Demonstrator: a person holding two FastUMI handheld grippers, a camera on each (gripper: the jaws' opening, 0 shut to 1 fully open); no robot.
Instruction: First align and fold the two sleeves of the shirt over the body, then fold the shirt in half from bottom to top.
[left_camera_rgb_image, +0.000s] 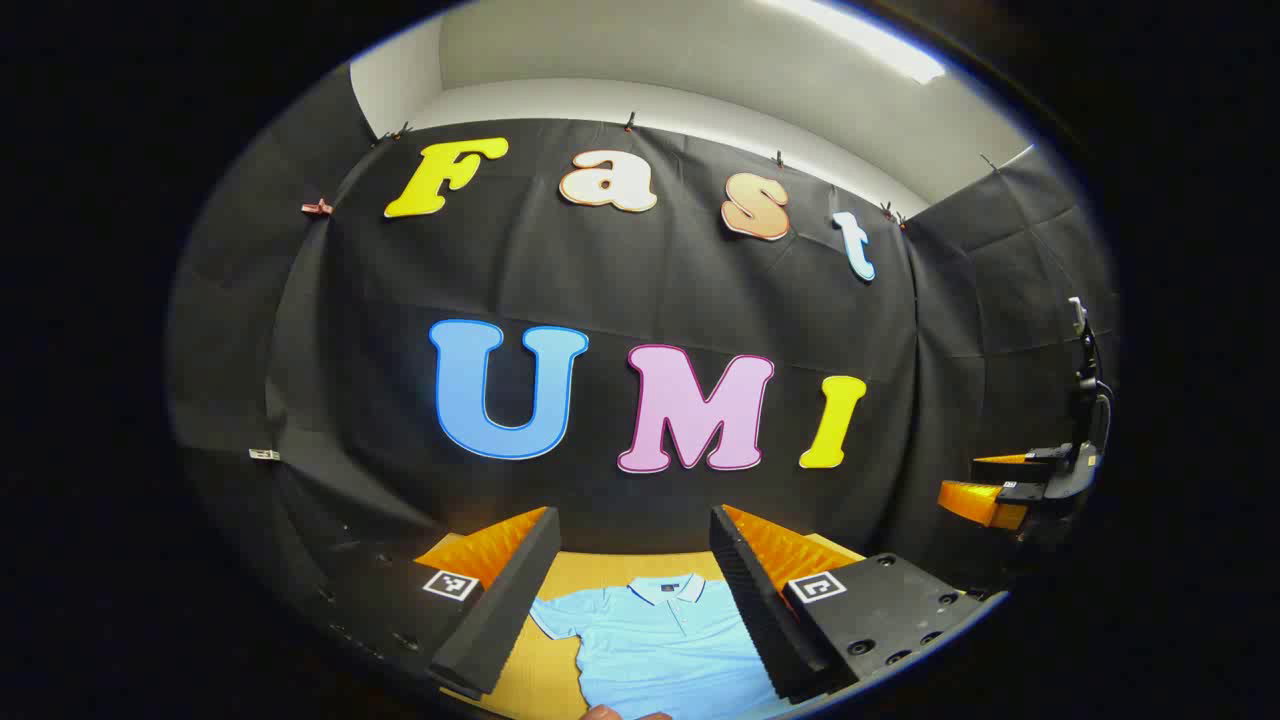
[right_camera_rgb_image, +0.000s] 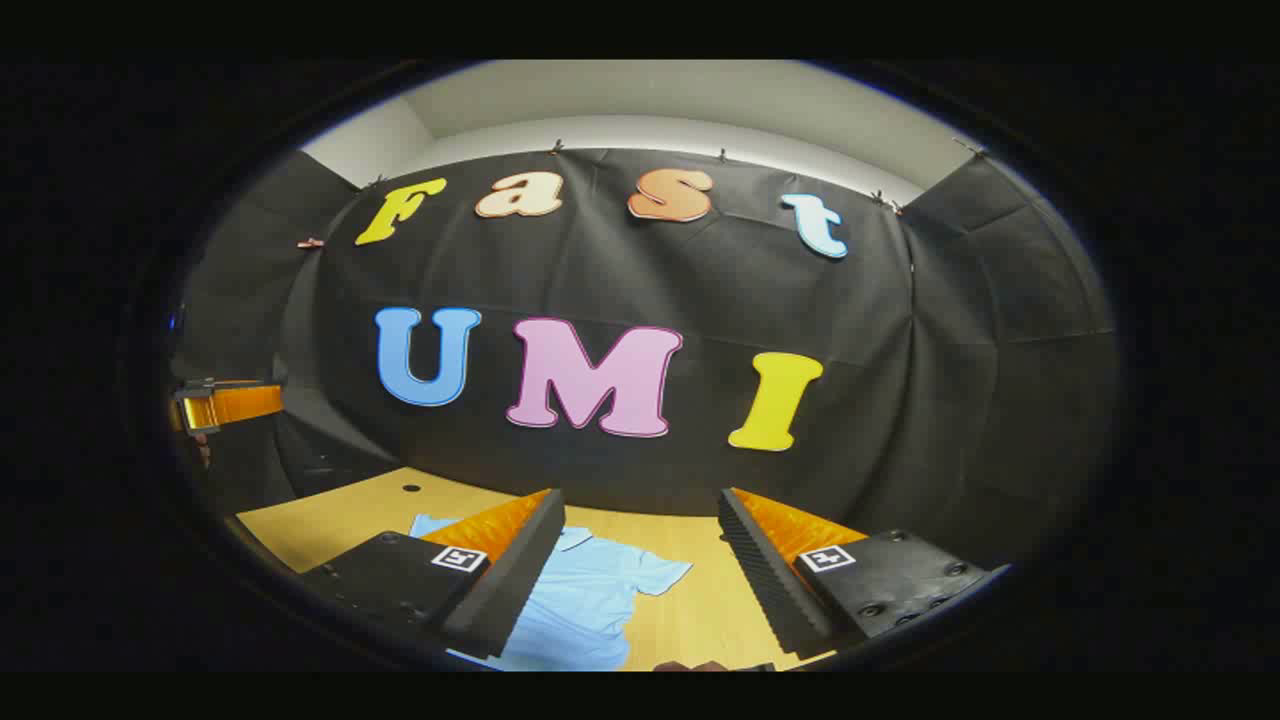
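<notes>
A light blue polo shirt (left_camera_rgb_image: 655, 640) lies flat on the wooden table (left_camera_rgb_image: 590, 572), collar toward the far wall, sleeves spread out. My left gripper (left_camera_rgb_image: 632, 590) is held above it, open, with nothing between its fingers; the shirt's collar and chest show through the gap. In the right gripper view the shirt (right_camera_rgb_image: 590, 600) lies low and left, its right sleeve (right_camera_rgb_image: 655, 575) spread on the table (right_camera_rgb_image: 700, 590). My right gripper (right_camera_rgb_image: 640, 560) hangs open above that sleeve side, holding nothing. The right gripper (left_camera_rgb_image: 975, 490) also shows at the far right of the left gripper view, and the left gripper (right_camera_rgb_image: 225, 405) at the far left of the right gripper view.
The black cloth wall stands close behind the table's far edge and wraps both sides. A small dark hole (right_camera_rgb_image: 411, 488) marks the tabletop at the far left. A bit of a hand (left_camera_rgb_image: 610, 713) shows at the bottom edge.
</notes>
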